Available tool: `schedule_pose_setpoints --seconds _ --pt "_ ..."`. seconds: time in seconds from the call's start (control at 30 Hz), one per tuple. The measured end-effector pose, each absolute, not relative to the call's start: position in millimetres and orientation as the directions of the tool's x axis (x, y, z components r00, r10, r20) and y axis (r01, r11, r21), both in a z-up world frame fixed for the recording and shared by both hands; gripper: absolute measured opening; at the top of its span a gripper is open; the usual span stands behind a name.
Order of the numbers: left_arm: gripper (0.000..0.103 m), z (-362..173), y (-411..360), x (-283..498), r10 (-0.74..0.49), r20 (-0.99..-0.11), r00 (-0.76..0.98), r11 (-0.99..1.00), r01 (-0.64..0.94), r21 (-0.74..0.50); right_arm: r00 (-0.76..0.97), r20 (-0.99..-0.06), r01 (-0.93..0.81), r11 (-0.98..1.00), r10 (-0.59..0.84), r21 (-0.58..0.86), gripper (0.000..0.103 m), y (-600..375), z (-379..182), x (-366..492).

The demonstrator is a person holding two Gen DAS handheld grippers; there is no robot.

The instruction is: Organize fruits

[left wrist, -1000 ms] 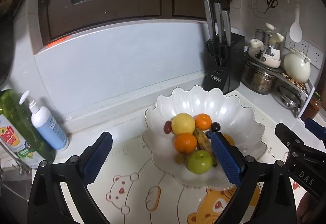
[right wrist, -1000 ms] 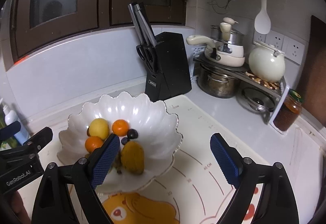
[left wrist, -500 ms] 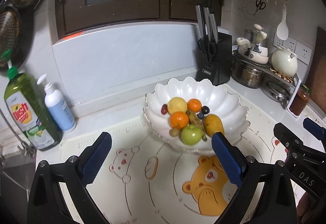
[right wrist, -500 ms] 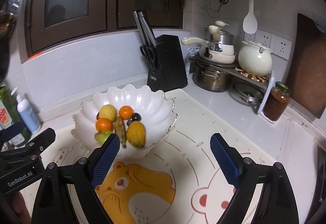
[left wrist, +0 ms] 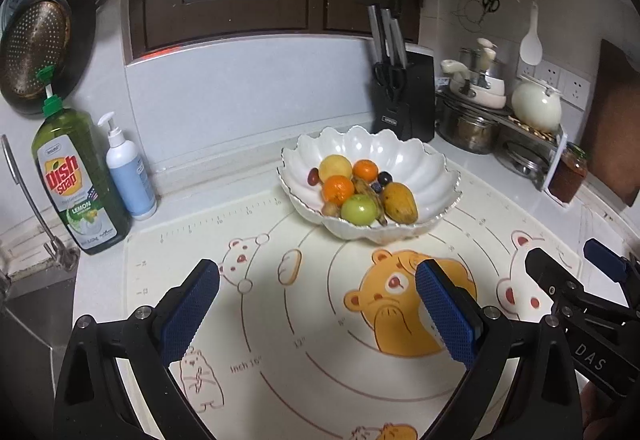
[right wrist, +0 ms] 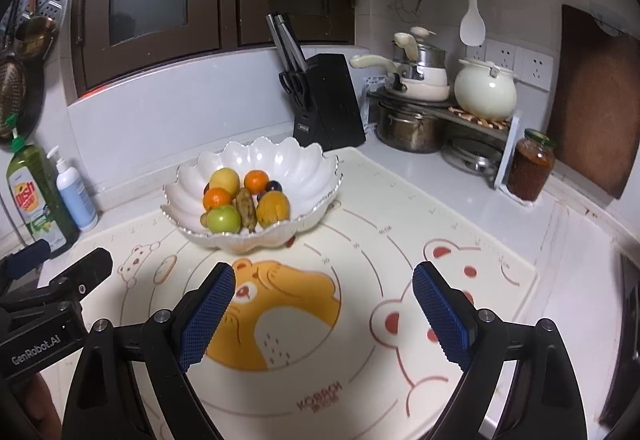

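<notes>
A white scalloped bowl (left wrist: pixel 436 176) stands on a bear-print mat (left wrist: pixel 304 312). It holds a green apple (left wrist: pixel 359 209), two oranges, a yellow fruit, a mango (left wrist: pixel 399 202), a brown banana and dark plums. The bowl also shows in the right wrist view (right wrist: pixel 304 168), with the apple (right wrist: pixel 223 219) and mango (right wrist: pixel 273 207). My left gripper (left wrist: pixel 318 304) is open and empty, over the mat well short of the bowl. My right gripper (right wrist: pixel 323 310) is open and empty, also back from the bowl.
A dish soap bottle (left wrist: pixel 76 180) and a pump bottle (left wrist: pixel 130 168) stand at the left near a sink edge. A knife block (left wrist: pixel 404 96) stands behind the bowl. A pot rack (right wrist: pixel 436 108) and a jar (right wrist: pixel 530 164) stand at the right.
Both grippers have pulled back from the bowl, which now looks smaller and farther away. More of the mat is in view. Both stay open and empty.
</notes>
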State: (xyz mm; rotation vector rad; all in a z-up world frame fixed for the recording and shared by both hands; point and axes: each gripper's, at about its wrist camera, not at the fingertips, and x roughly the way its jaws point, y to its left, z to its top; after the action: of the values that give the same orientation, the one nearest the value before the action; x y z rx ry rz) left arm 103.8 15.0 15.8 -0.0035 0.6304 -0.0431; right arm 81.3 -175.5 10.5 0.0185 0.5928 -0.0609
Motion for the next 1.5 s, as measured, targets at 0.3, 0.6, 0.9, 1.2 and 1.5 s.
schedule_pose_setpoints --seconds 0.3,0.6,0.9,1.2,1.5 --pt "0.1 5 12 75 -0.049 -0.608 0.793 0.998 0.061 0.0 0.819 -0.571 0.081 0.997 -0.061 0.009 0.091 -180 2 51" --pt "0.1 2 13 54 -0.042 -0.614 0.788 0.998 0.059 0.008 0.819 -0.569 0.094 0.996 -0.077 0.001 0.091 -179 -1 27" --pt "0.1 -2 15 46 -0.051 -0.625 0.779 0.998 0.066 0.002 0.816 -0.573 0.093 0.996 -0.076 0.0 0.091 -179 -3 16" --pt "0.1 -2 16 43 -0.053 -0.622 0.781 0.998 0.069 0.003 0.818 -0.571 0.094 0.996 -0.075 0.004 0.091 -181 -2 14" --pt "0.1 -1 15 43 -0.053 -0.621 0.782 0.998 0.069 0.002 0.818 -0.57 0.095 0.995 -0.075 0.005 0.091 -181 -2 14"
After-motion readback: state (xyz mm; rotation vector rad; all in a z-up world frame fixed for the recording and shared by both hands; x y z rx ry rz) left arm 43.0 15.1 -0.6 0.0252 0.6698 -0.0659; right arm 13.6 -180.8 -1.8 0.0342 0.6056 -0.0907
